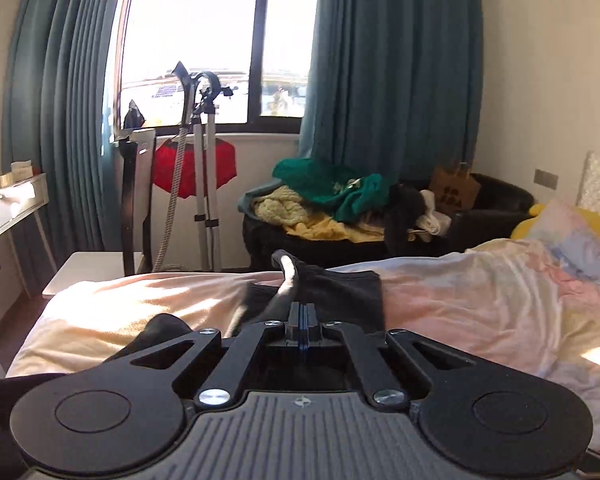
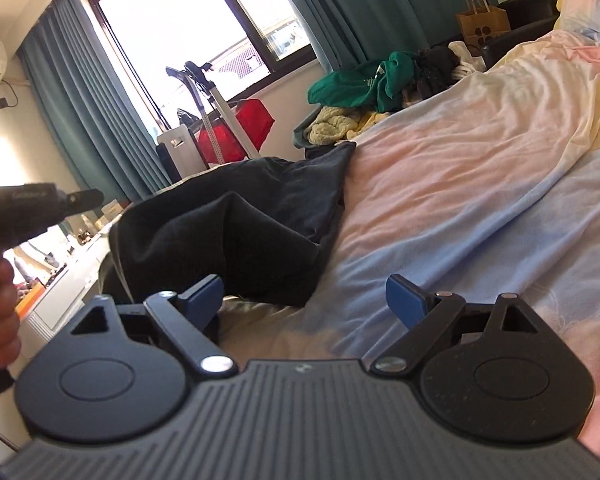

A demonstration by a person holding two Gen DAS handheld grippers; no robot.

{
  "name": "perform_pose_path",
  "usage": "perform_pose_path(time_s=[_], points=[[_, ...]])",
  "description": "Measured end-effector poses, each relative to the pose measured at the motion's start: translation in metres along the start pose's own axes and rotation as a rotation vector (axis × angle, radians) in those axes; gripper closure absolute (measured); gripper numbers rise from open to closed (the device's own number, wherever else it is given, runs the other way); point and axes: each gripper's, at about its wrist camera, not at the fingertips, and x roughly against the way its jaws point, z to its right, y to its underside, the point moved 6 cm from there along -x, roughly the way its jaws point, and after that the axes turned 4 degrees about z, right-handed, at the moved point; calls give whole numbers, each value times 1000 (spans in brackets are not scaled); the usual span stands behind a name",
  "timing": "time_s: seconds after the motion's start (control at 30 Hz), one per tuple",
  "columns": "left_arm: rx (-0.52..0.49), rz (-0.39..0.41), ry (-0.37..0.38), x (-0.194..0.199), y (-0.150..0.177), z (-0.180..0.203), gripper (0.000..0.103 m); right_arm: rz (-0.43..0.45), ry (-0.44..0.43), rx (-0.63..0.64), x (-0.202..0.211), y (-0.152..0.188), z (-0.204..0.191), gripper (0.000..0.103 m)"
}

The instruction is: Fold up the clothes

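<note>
Black garment [image 2: 236,216], one, left gripper [image 1: 303,312] pinching it

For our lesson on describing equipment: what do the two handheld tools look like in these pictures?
The left tool and right tool look alike: matte black linkage arms with silver screws, two round black discs, a ribbed grey centre plate bearing a small crosshair mark, and blue fingertip pads. No cables show.

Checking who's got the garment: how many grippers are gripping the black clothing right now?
1. The left gripper is shut on the black garment on the bed. The right gripper hovers open beside it.
</note>
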Motion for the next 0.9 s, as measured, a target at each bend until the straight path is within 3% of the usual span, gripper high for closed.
perform_pose_path(time_s=[0.17, 0.47, 0.6, 0.77, 0.9], points=[[81, -22, 65, 69, 58, 28, 103, 23, -47, -1, 27, -4, -14, 13], [181, -31, -30, 133, 122, 2, 102, 51, -102, 74, 34, 3, -44, 13], [225, -39, -53, 139, 127, -10, 101, 63, -126, 106, 36, 6, -57, 13], [206, -29, -61, 140, 125, -9, 91, 52, -130, 103, 33, 10, -59, 13], [192, -23, -68, 138, 123, -7, 77, 11, -117, 70, 17, 5, -58, 13]])
